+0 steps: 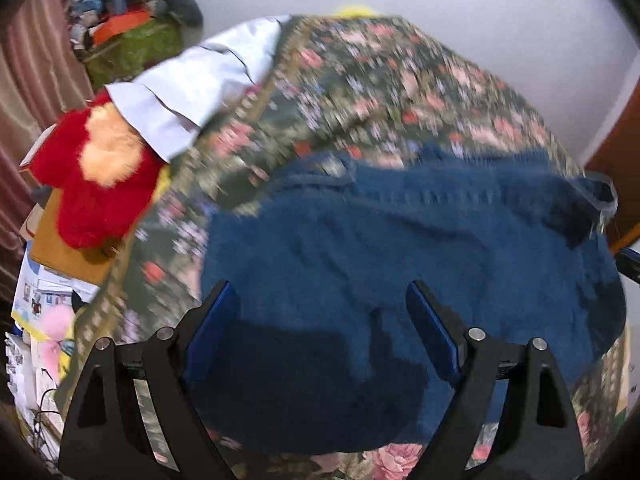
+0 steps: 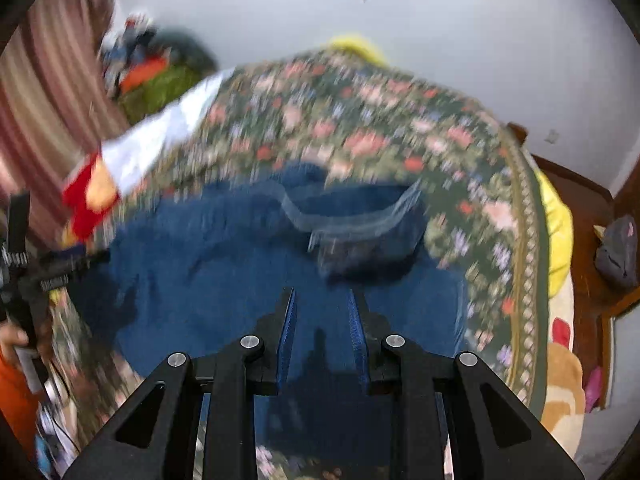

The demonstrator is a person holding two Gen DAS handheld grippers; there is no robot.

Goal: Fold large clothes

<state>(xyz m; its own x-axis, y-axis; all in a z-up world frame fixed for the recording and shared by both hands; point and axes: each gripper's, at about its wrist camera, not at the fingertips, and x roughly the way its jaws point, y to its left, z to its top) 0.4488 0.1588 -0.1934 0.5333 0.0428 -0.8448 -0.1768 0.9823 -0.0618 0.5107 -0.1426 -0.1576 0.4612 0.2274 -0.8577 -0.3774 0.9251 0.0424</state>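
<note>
A large blue denim garment [image 1: 400, 240] lies spread on a floral bedspread [image 1: 360, 80]. It also shows in the right wrist view [image 2: 240, 264], with its pale-edged collar [image 2: 352, 216] at the far side. My left gripper [image 1: 320, 296] hovers over the garment's near part, fingers wide open and empty. My right gripper [image 2: 322, 300] is over the garment's near middle, fingers partly open with a narrow gap and nothing between them. The left gripper [image 2: 24, 264] shows at the left edge of the right wrist view. Both views are motion-blurred.
A white cloth [image 1: 192, 96] and a red plush toy [image 1: 96, 176] lie at the bed's left side. A pile of clothes [image 1: 132, 20] sits far left by a curtain [image 1: 28, 72]. A yellow pillow [image 2: 558, 232] and wooden bed frame [image 2: 584, 216] are on the right.
</note>
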